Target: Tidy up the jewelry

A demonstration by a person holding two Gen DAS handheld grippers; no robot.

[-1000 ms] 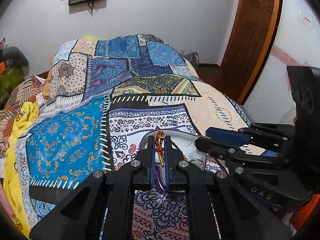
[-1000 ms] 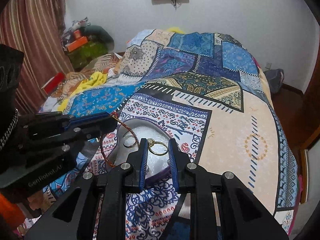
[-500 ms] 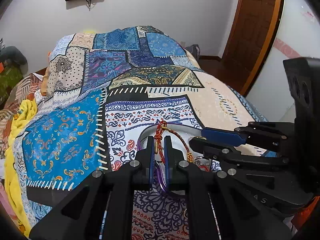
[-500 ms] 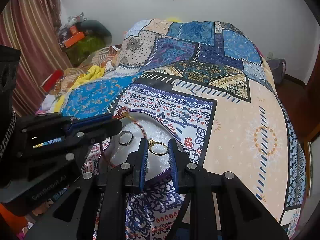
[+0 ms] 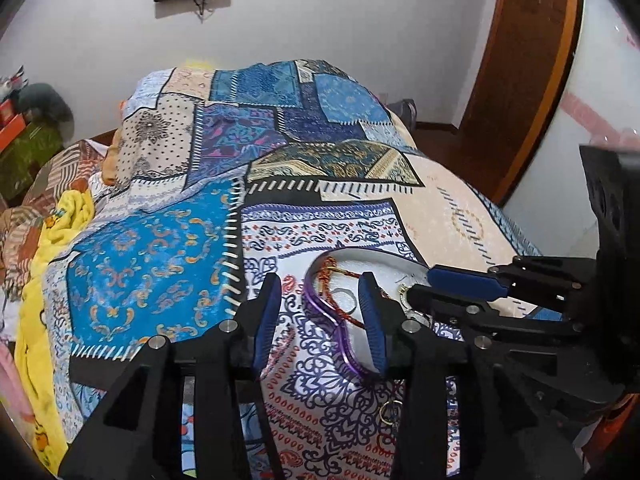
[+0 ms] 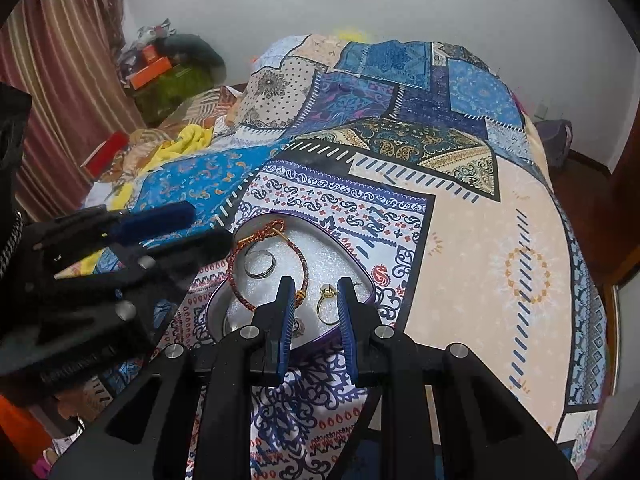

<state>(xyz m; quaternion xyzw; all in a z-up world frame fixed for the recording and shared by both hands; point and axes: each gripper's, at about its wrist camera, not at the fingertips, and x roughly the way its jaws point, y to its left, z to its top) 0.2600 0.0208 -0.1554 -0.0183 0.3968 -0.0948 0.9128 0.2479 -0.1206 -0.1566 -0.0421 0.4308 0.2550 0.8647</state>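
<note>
We judge the step in hand to be settling pieces into the purple-rimmed jewelry tray point(image 6: 370, 288) on the bed point(image 6: 480, 240), and doing it well means lowering each piece straight onto the white lining, clear of the rim, without snagging the cord. Reading the right wrist view from left to right: the left gripper point(image 6: 188, 226) hovers at mid-left, jaws wide apart and holding nothing; the red braided bracelet point(image 6: 272, 232) lies looped inside the tray, with a silver ring point(image 6: 260, 264) inside its loop; the right gripper point(image 6: 316, 288), at lower centre, stands part open with a gold ring point(image 6: 327, 304) lying between its fingers, seemingly not pinched. In the left wrist view another small gold ring point(image 5: 388, 412) lies on the bedspread outside the tray, waiting.
</note>
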